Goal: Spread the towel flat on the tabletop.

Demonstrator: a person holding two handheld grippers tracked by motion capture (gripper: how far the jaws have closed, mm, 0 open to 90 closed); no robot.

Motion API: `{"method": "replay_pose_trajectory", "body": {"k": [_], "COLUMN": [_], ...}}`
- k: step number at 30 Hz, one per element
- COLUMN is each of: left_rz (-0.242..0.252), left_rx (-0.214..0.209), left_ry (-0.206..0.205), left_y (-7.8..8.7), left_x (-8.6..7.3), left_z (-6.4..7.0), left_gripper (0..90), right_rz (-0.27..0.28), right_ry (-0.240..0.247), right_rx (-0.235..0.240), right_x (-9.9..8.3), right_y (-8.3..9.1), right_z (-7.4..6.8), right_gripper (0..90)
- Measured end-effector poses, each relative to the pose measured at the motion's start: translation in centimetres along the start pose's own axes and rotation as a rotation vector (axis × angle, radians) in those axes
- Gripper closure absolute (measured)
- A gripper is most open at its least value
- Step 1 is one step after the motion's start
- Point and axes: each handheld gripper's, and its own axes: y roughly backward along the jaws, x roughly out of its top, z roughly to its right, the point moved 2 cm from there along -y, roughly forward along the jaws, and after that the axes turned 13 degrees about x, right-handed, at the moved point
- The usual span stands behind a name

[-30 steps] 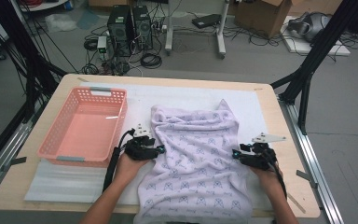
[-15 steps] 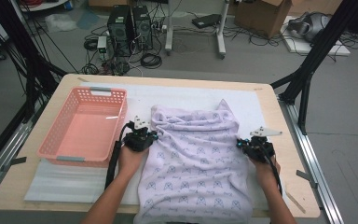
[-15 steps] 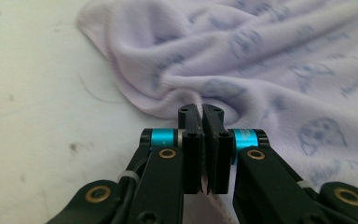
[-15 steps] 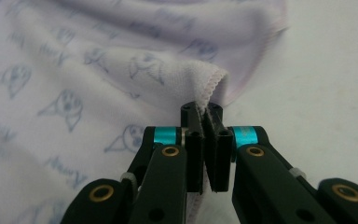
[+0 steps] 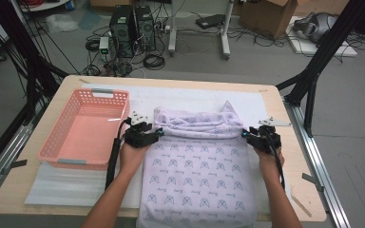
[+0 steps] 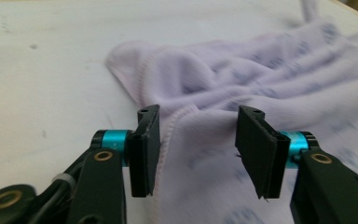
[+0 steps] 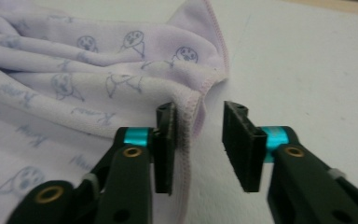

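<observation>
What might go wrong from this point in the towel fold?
Both claws are open at the lavender towel's side hems. The right claw barely straddles the hem, so closing may miss it. The left claw spans bunched fabric and may pinch extra layers. The towel's near edge overhangs the table and may slide.

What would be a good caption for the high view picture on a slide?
Two open hand-held grippers, left gripper and right gripper, at the side edges of a lilac printed towel, beside a pink basket.
</observation>
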Motion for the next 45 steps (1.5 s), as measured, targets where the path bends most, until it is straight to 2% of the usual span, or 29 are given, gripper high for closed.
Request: {"method": "replay_pose_trajectory", "body": {"k": [3, 9, 12, 18, 21, 23, 25, 27, 28, 29, 30, 31, 32, 33, 36, 38, 40, 45], "left_rz": [0.008, -0.002, -0.023, -0.094, -0.093, -0.079, -0.091, -0.07, -0.056, -0.035, -0.024, -0.026, -0.03, -0.022, -0.029, -0.03, -0.025, -0.018], "left_rx": [-0.031, -0.073, -0.076, -0.093, -0.093, -0.083, -0.079, -0.071, -0.045, -0.015, -0.001, -0.013, -0.036, -0.03, -0.048, -0.064, -0.073, -0.091], "left_ry": [-0.031, -0.022, -0.039, -0.015, 0.006, -0.008, -0.01, -0.022, -0.045, -0.083, -0.098, -0.082, -0.069, -0.066, -0.039, -0.047, -0.053, -0.039], "left_y": [1.8, 4.6, 5.7, 7.5, 8.8, 9.7, 10.5, 11.2, 11.4, 11.6, 11.7, 11.9, 12.1, 12.2, 12.9, 13.9, 14.4, 15.1], "left_x": [-1.3, -3.6, -4.7, -7.1, -7.9, -8.7, -9.3, -9.9, -10.2, -10.5, -10.7, -10.7, -10.9, -11.0, -11.4, -12.0, -12.4, -12.9], "left_z": [0.4, 0.7, 1.0, 1.7, 2.1, 2.4, 2.8, 3.4, 3.7, 4.0, 4.2, 4.2, 4.3, 4.4, 4.3, 4.0, 3.9, 3.6], "left_gripper": [46.5, 45.6, 45.5, 45.5, 45.2, 44.9, 43.8, 44.6, 46.7, 53.0, 58.7, 66.9, 83.0, 86.2, 86.8, 86.8, 86.8, 86.7], "right_rz": [0.029, 0.075, 0.039, -0.032, -0.047, -0.061, -0.083, -0.114, -0.136, -0.123, -0.118, -0.117, -0.118, -0.117, -0.116, -0.112, -0.117, -0.125], "right_ry": [0.018, 0.05, 0.044, 0.035, 0.049, 0.042, 0.046, 0.049, 0.058, 0.066, 0.056, 0.056, 0.056, 0.057, 0.045, 0.039, 0.054, 0.067], "right_rx": [0.011, 0.037, 0.056, 0.089, 0.092, 0.103, 0.107, 0.112, 0.108, 0.091, 0.1, 0.102, 0.111, 0.12, 0.115, 0.129, 0.142, 0.162], "right_x": [-0.8, -3.1, -4.5, -6.8, -7.9, -8.7, -9.7, -10.5, -10.8, -11.1, -11.3, -11.3, -11.4, -11.5, -11.8, -12.2, -12.7, -13.0], "right_y": [2.1, 5.9, 6.4, 6.8, 7.9, 8.6, 9.2, 9.3, 9.2, 9.3, 9.4, 9.4, 9.5, 9.5, 9.9, 10.5, 11.2, 11.8], "right_z": [-0.8, -2.2, -2.7, -4.4, -5.6, -6.4, -7.3, -8.1, -8.3, -8.7, -8.9, -9.1, -9.4, -9.7, -10.0, -10.2, -10.3, -10.5], "right_gripper": [59.5, 59.2, 59.2, 56.5, 54.2, 53.2, 52.6, 52.7, 53.2, 58.8, 64.7, 71.6, 82.9, 85.9, 87.5, 87.5, 87.5, 87.5]}}
